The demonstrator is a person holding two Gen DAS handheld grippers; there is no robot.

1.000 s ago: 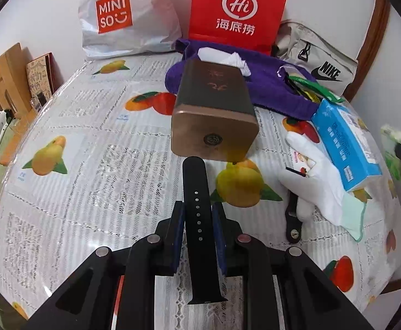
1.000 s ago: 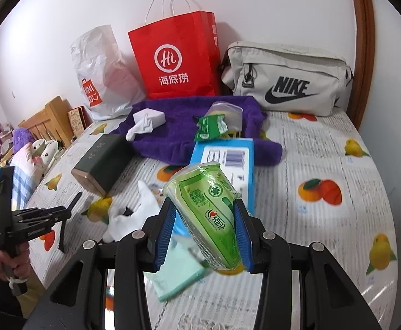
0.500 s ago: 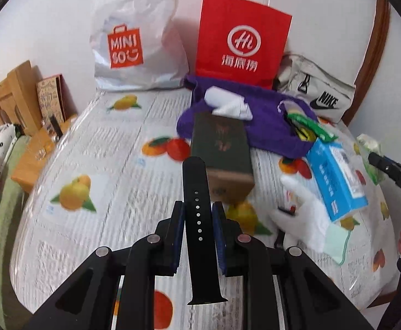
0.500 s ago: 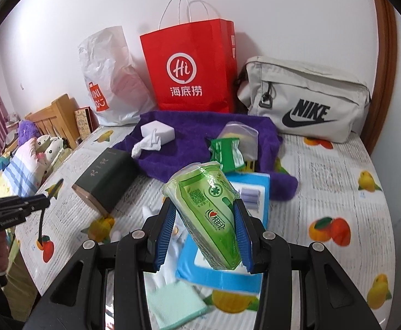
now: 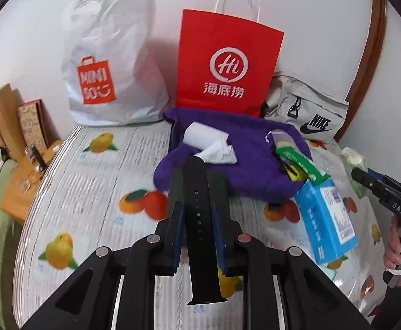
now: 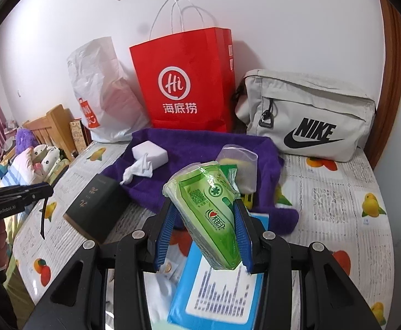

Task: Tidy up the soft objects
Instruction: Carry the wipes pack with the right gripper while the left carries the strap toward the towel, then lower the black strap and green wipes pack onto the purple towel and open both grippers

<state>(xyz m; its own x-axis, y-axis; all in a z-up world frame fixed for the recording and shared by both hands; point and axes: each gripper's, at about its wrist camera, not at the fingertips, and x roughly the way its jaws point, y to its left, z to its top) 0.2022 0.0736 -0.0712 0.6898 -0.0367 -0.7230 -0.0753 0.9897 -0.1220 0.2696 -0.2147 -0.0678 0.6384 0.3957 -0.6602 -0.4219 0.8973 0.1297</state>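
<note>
Left wrist view: left gripper (image 5: 197, 217) clamps a black strap (image 5: 200, 220) (upright); right gripper (image 6: 203, 228) squeezes a green tissue pack (image 6: 211, 214), purple towel (image 6: 200, 148) ahead.

Bare tablecloth (image 5: 90, 192) left: free passage. Purple towel (image 5: 255, 159), blue box (image 5: 326, 220) block right; bags line wall.

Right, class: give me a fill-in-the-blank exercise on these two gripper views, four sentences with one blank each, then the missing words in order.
1. The left gripper is shut on a black ____.
2. The right gripper is shut on a ____ packet of tissues.
3. The grey bag against the wall carries the word ____.
4. The white tissue pack lies on a ____ towel.

Missing words: strap; green; NIKE; purple
</note>
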